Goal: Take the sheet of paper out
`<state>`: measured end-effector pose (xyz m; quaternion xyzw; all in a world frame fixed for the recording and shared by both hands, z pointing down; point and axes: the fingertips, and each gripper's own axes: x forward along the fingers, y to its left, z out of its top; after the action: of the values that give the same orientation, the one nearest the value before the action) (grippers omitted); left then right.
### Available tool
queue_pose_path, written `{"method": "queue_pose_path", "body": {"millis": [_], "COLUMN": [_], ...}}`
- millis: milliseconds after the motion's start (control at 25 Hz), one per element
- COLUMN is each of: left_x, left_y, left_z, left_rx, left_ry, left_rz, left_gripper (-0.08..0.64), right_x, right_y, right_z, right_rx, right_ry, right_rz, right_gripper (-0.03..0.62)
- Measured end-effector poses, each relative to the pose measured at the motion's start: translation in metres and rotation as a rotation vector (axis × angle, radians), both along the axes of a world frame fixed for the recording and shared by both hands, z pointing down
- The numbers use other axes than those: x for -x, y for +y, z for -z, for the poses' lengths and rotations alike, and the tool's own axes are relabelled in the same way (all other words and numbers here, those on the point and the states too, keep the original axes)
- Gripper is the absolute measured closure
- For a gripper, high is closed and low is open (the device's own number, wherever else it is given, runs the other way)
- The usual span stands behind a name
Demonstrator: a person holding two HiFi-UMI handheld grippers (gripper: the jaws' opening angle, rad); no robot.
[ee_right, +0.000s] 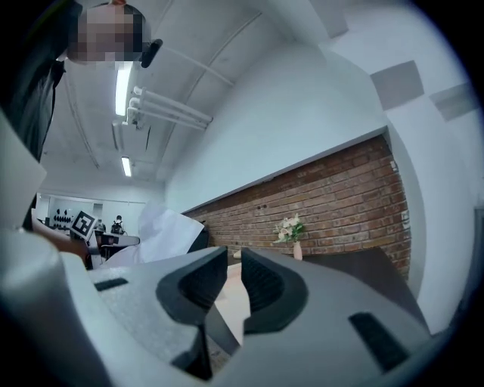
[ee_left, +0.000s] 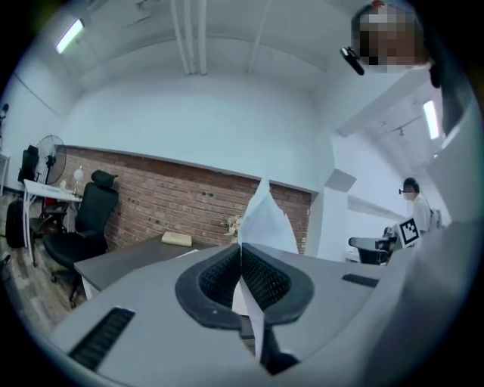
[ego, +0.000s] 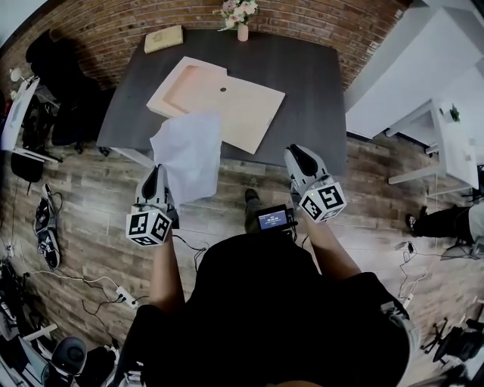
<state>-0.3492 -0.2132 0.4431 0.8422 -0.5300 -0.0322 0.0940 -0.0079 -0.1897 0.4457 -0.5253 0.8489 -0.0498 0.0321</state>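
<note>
A white sheet of paper [ego: 187, 155] hangs in the air off the table's near edge, with my left gripper [ego: 156, 184] shut on its lower edge. The left gripper view shows the sheet [ee_left: 266, 218] rising from between the closed pads of that gripper [ee_left: 242, 253]. A pinkish flat folder [ego: 242, 106] lies open on the dark table [ego: 302, 68]. My right gripper [ego: 301, 160] hovers at the table's near right edge, holding nothing. In the right gripper view its jaws [ee_right: 234, 261] stand a narrow gap apart, with the sheet [ee_right: 170, 230] off to the left.
A vase of flowers [ego: 240, 19] and a beige pad [ego: 163, 38] sit at the table's far edge by the brick wall. A black office chair [ego: 57, 83] stands to the left. Cables and shoes [ego: 45, 227] lie on the wooden floor. A white desk [ego: 454, 143] stands at the right.
</note>
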Motion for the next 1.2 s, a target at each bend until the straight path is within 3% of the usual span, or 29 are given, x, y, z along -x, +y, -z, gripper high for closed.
{"method": "queue_pose_path", "body": {"millis": [120,440,760,1200], "left_x": [-0.001,-0.007,-0.044,-0.139], "left_y": [0.035,0.107,0.156,0.252], "left_z": [-0.002,-0.023,-0.018,-0.035], "left_rx": [-0.032,-0.020,-0.015,0.028], "left_ry": [-0.009,0.021,0.050,0.079], "left_rz": [0.007,-0.002,-0.010,0.007], "left_gripper": [0.563,0.563,0.563,0.563], "right_x": [0.002,0.008,-0.010,-0.105], "right_y": [0.035,0.101,0.138,0.240], "right_z": [-0.008,-0.029,-0.026,-0.041], "right_rx": [0.016,0.061,0.054,0.081], "right_ry": [0.020,0.050,0.032,0.049], "right_rz": [-0.003,0.022,0.060,0.063], "right_gripper": [0.532,0.532,0.532,0.532]}}
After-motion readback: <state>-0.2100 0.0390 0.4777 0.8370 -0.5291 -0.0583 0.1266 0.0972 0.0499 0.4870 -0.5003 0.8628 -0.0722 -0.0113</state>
